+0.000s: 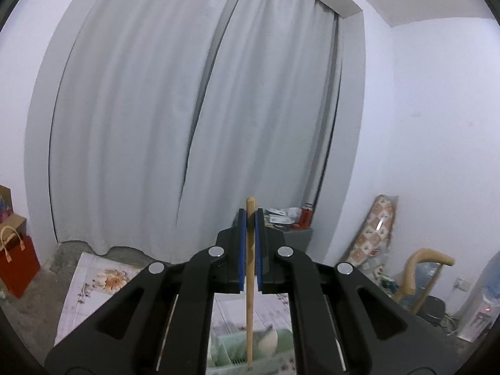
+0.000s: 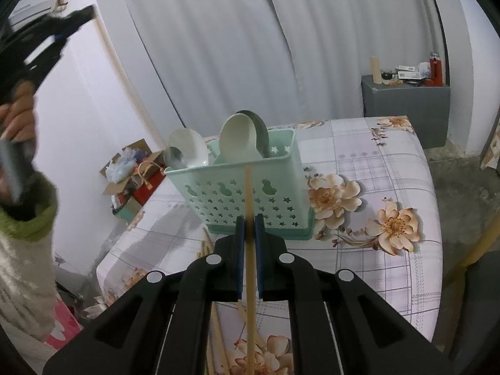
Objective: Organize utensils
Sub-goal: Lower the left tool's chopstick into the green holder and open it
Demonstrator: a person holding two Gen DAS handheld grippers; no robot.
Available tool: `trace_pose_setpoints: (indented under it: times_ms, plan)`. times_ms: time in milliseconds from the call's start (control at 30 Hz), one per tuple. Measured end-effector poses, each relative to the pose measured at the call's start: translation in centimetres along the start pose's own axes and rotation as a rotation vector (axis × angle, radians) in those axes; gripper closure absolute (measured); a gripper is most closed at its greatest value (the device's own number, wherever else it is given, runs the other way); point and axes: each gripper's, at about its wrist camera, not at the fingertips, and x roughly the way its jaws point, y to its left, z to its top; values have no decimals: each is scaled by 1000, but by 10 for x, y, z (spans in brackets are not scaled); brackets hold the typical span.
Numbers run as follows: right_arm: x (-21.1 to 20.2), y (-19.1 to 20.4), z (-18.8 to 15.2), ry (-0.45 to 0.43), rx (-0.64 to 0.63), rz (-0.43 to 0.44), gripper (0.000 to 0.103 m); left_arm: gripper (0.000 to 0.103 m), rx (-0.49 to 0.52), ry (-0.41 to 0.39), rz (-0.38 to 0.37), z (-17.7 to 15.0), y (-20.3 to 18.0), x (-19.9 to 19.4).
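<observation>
Hanging across the far wall, pale grey curtains (image 1: 200,118) fill most of the left wrist view. A table (image 2: 390,162) under a flowered cloth takes the middle of the right wrist view, with a grey cabinet (image 2: 406,112) behind its far corner bearing a red bottle (image 2: 435,70) and small clutter. On the floor to the table's left sits an open cardboard box (image 2: 134,168) of odds and ends.

A mint-green caddy (image 2: 243,193) with star cut-outs stands upright on the table. White spoons (image 2: 237,137) and a darker ladle behind them stand bowl-up in its compartments, and another white spoon (image 2: 187,150) leans at its left end. More chopsticks (image 2: 218,337) lie loose on the cloth near the right gripper, partly hidden by it.

The left gripper (image 1: 250,218) is raised and points about level at the curtains; its blue pads are clamped on one chopstick (image 1: 249,281), which stands upright between them, tip just above the fingertips and lower end over the caddy seen below. From the right wrist view that same gripper shows blurred at upper left, held by a hand (image 2: 18,115) in a green-cuffed sleeve.

The right gripper (image 2: 249,222) points down at the table just in front of the caddy, its pads pinched on a second chopstick (image 2: 249,250) that runs upright through them, tip before the caddy's front wall.
</observation>
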Motion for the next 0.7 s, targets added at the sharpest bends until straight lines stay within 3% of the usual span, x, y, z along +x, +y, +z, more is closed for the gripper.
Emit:
trace_pose_setpoints:
  times_ms: [333, 600, 633, 700]
  plan:
    - [-1, -7, 3, -12, 12, 23, 96, 99, 43, 68, 79, -50, 2, 69]
    - [3, -7, 2, -3, 12, 19, 96, 99, 11, 173, 66, -86, 19, 78]
    - [2, -7, 2, -4, 10, 16, 96, 98, -1, 183, 66, -90, 22, 75]
    - [-1, -6, 2, -7, 9, 10, 96, 82, -15, 195, 74, -95, 27, 68]
